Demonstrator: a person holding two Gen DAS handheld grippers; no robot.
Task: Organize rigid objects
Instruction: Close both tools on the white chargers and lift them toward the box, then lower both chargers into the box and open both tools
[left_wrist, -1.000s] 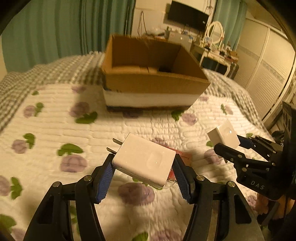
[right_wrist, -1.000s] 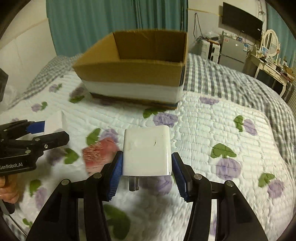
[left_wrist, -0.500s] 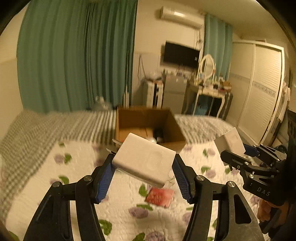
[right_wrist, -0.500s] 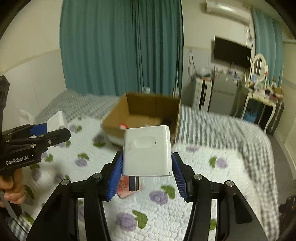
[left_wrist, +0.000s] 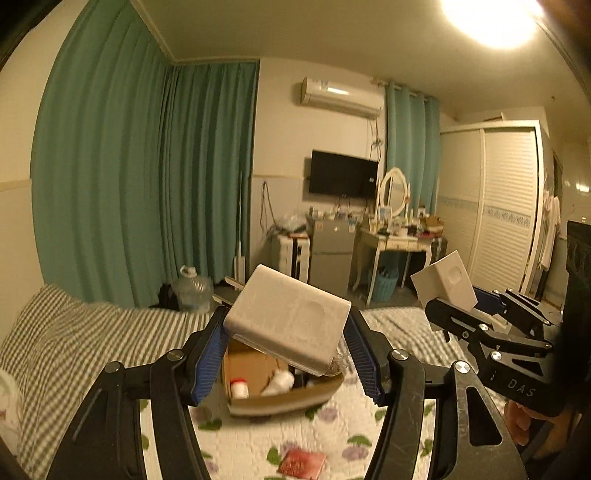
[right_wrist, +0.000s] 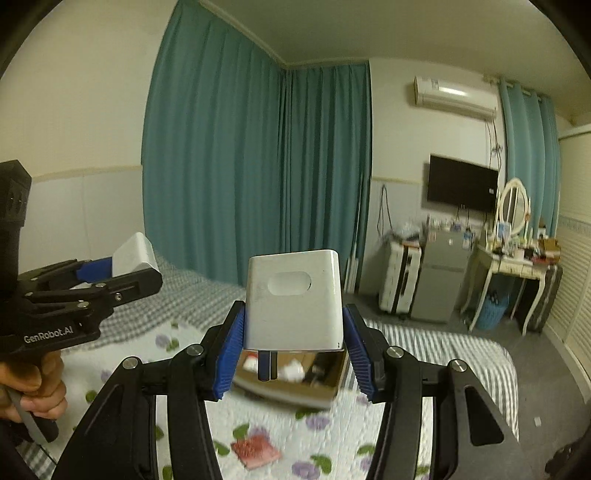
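Lifted clear of the quilt (left_wrist: 243, 443) now: wide white charger (left_wrist: 288, 323) pinched crosswise in the left gripper (left_wrist: 286, 354), prongs up and left; squarer white charger (right_wrist: 293, 301) clamped in the right gripper (right_wrist: 291, 360), prongs hanging below; cardboard box (left_wrist: 280, 387) beneath and ahead of both tools, so drop-in looks close; a second ago low over the bedding, box looming above; red packet (right_wrist: 255, 450) left lying below.

Both wrist cameras look level across the bed (left_wrist: 74, 332), sharing the cardboard box (right_wrist: 295, 384).
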